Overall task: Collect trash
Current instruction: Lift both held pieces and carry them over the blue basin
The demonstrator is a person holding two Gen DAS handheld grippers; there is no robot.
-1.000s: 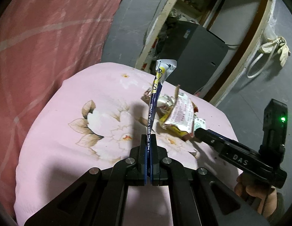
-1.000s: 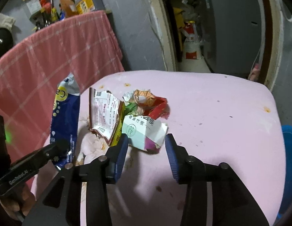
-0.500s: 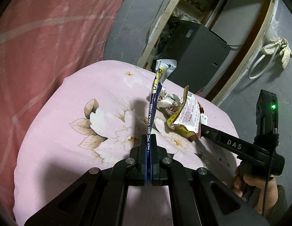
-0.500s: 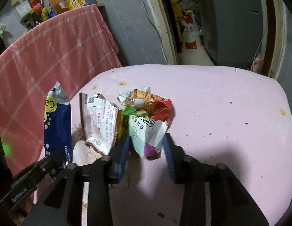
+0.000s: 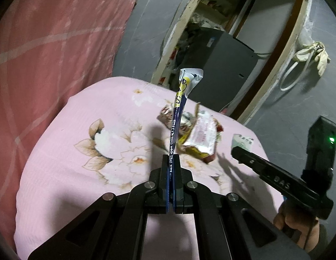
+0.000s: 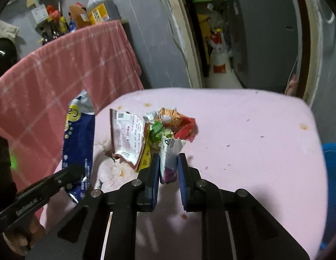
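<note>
With the left tongs (image 5: 171,182) clamped on the blue sachet (image 5: 178,117), the right tongs (image 6: 167,169), closing around the white torn wrapper (image 6: 169,158), should squeeze firmly before lifting it clear of the wrapper pile (image 6: 168,123) on the pink cushion (image 6: 254,130)

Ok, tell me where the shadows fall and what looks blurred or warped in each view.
Left wrist view: dark tongs shadows lie on the pink floral cover; the door frame bows from fisheye, corners go black. Right wrist view: shadow pools on the cover under the right tongs, closing on the white carton; the blue bag is soft, edges smeared.
</note>
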